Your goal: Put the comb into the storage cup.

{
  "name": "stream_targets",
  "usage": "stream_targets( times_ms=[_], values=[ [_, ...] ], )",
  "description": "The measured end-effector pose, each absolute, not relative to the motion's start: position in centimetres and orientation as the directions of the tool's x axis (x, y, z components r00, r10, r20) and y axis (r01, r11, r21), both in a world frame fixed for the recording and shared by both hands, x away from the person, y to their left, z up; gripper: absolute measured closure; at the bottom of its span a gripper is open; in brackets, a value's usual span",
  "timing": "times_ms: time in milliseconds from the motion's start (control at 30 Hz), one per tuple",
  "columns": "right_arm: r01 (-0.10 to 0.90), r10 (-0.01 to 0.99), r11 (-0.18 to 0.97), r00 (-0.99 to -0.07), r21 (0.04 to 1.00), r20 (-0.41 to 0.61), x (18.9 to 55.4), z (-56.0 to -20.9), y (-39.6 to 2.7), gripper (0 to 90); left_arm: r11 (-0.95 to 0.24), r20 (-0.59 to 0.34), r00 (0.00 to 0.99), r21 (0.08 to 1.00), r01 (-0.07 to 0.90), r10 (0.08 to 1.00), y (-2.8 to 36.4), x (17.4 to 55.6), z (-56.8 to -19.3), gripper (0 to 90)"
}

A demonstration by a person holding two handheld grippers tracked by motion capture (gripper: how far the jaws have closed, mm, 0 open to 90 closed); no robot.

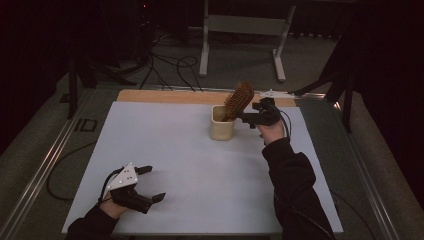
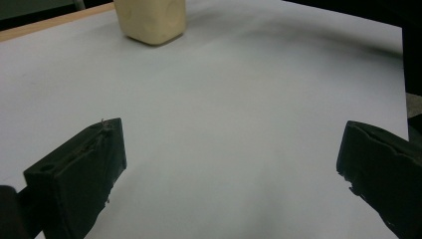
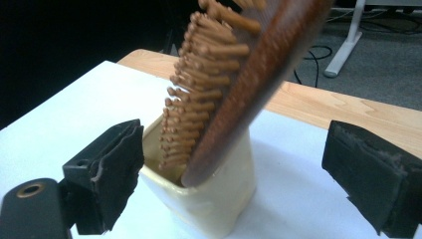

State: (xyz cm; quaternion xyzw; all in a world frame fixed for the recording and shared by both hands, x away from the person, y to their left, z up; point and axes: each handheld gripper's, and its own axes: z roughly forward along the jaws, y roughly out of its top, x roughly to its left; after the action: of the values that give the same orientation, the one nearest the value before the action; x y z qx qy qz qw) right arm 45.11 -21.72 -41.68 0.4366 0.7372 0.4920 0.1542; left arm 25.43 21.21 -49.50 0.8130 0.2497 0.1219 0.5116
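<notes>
On a white tabletop (image 1: 190, 165) edged with a wood strip at the far side, in a dark room with grey carpet, trailing cables and a white table frame (image 1: 245, 30) behind, we see a wooden hairbrush (image 1: 238, 100) standing head-up and tilted in a cream cup (image 1: 221, 127). Our right gripper (image 1: 252, 117) sits just beside the cup, its 2 jaws spread wide, flanking cup and brush without pressing either. Our left gripper (image 1: 147, 182) rests near the table's front edge, jaws apart on nothing. From the right gripper view we make out the brush's pegs (image 3: 199, 99); the left gripper view catches just the cup's base (image 2: 152, 22).
</notes>
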Motion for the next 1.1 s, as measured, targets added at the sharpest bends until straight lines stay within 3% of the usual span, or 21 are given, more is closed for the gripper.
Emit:
stream_targets(
  times_ms=[1100],
  values=[
    [0.484,0.757,0.173,-0.623,0.858,0.199,38.6,-45.7,-23.7,9.3,-0.357,-0.055,0.846,0.891,0.281,0.53,21.2,25.4,-49.6,0.1]
  ],
)
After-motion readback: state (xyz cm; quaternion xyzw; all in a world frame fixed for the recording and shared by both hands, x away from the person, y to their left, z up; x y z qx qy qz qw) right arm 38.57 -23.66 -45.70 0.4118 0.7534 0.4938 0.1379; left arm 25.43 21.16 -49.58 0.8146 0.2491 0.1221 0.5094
